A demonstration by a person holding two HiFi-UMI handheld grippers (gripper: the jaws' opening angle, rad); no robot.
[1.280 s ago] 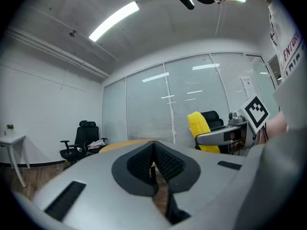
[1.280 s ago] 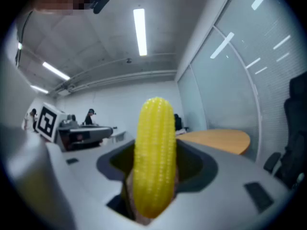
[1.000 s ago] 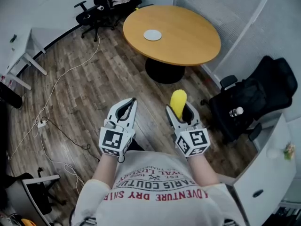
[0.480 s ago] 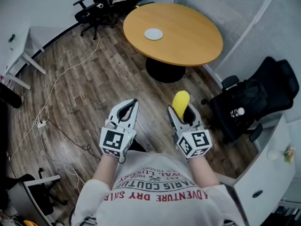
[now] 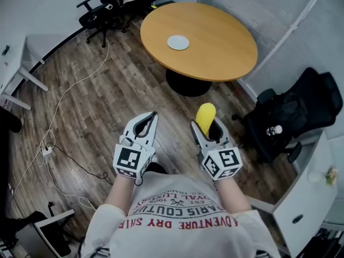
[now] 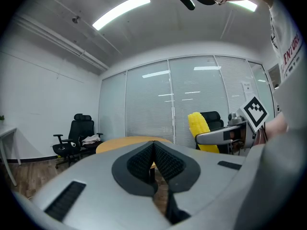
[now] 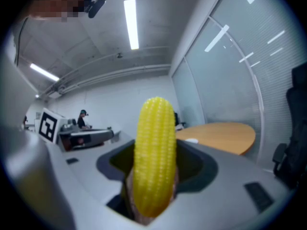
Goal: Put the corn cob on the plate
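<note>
A yellow corn cob [image 5: 205, 117] stands upright in my right gripper [image 5: 206, 127], which is shut on it; the cob [image 7: 153, 155] fills the middle of the right gripper view. My left gripper [image 5: 149, 121] is shut and holds nothing, level with the right one over the wooden floor. The small white plate [image 5: 178, 42] lies on the round wooden table [image 5: 215, 52] well ahead of both grippers. From the left gripper view the cob [image 6: 199, 128] shows at the right and the table [image 6: 122, 143] straight ahead. The plate [image 7: 191, 140] also shows small on the table [image 7: 223, 135] in the right gripper view.
Black office chairs stand beyond the table [image 5: 99, 9] and at the right [image 5: 293, 112]. A white desk [image 5: 16, 63] is at the left, and cables [image 5: 64, 101] trail over the floor. A white counter [image 5: 306, 198] lies at the lower right.
Both grippers hold the same pose with the cob. The view has shifted slightly, so the table and plate sit a little further right in the picture.
</note>
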